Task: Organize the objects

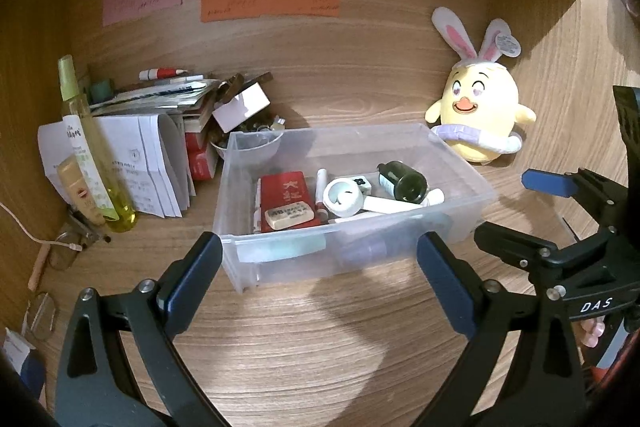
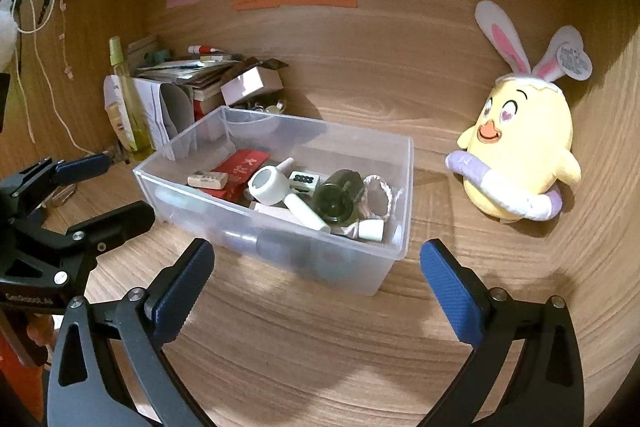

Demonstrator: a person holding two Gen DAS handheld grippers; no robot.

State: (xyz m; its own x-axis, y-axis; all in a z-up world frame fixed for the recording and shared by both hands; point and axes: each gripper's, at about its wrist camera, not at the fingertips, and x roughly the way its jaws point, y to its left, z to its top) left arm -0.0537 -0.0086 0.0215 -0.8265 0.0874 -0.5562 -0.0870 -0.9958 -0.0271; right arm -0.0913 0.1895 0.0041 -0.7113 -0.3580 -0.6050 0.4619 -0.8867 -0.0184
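Grippers hang side by side over the wooden desk (image 1: 320,355), both angled downward toward a clear plastic bin (image 1: 460,163) that sits just ahead of them. The left gripper (image 1: 320,275) has its blue-padded fingers spread wide, nothing between them, their tips near the bin's front wall but not touching it. The right gripper (image 2: 316,275) is spread just as wide and equally empty, its tips just short of the bin's near corner. Each one shows at the edge of the other's view, close alongside.

Inside the bin lie a red packet (image 1: 286,189), an eraser (image 1: 289,216), a white ring-shaped piece (image 1: 342,197), a dark green bottle (image 1: 404,181) on its side, a white tube (image 2: 306,213) and a braided hair tie (image 2: 382,193), all jumbled together on the bottom.

Right of the bin, apart from it, a yellow chick plush (image 2: 520,155) with rabbit ears leans against the back panel. Left of it, a tall yellow spray bottle (image 1: 94,151) stands before a heap of papers (image 1: 152,163).
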